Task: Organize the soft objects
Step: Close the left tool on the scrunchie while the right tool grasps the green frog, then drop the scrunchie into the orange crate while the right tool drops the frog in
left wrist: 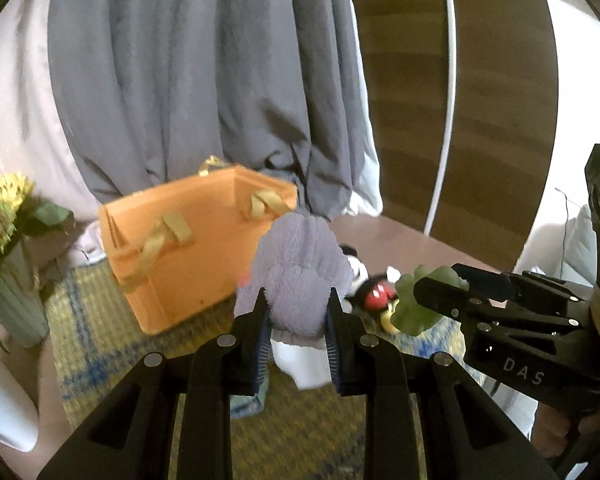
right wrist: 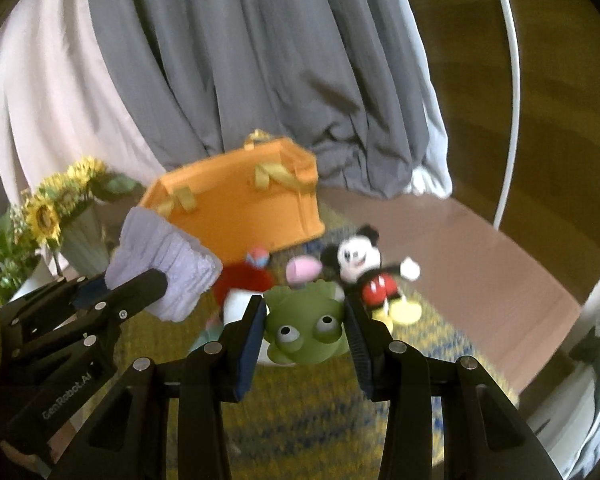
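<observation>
Both wrist cams looked forward along own fingers (left wrist: 260, 320), close, angled down at rug (left wrist: 96, 332), shared orange basket (left wrist: 204, 248), Mickey plush (right wrist: 364, 268), grey curtain (right wrist: 260, 60), each saw the other gripper

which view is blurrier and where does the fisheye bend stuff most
Right wrist view is softer: Mickey Mouse plush and orange basket smear. Left wrist view is sharper on the lavender sock, soft on the sunflowers. Both bow the white pole near the rim.
</observation>
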Available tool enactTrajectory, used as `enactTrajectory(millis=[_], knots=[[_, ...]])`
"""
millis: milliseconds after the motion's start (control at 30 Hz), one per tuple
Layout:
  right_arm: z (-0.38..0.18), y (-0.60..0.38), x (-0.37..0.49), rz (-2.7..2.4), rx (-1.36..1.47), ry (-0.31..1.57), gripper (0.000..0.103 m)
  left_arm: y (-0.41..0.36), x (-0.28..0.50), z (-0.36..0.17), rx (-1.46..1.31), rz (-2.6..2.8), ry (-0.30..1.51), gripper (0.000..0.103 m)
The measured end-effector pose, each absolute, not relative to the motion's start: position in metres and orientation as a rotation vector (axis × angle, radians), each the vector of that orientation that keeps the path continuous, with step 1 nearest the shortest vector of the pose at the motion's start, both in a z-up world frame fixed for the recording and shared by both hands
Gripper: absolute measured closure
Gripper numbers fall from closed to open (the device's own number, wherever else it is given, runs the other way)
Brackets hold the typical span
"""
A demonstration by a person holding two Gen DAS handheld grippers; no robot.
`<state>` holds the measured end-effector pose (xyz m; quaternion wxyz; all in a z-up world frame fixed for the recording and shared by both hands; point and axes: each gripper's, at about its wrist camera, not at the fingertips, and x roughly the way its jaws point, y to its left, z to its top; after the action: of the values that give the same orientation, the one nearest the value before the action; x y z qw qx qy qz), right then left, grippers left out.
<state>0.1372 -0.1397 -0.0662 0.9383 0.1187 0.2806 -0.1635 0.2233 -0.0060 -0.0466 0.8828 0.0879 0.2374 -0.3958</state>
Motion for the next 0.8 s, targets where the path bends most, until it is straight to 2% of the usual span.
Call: enactTrajectory(millis=[533,800], knots=[[0.012,-0.153,0.216,-0.265,0.093,0.343,0.062,-0.024,0.305,-0.004,0.086,-0.708,0.41,0.078],[0.033,-0.165,0.267,-0.196,0.053,0.274,0.062,-0.037,0.348,0.002,0.098,-0.613,0.407,0.078]])
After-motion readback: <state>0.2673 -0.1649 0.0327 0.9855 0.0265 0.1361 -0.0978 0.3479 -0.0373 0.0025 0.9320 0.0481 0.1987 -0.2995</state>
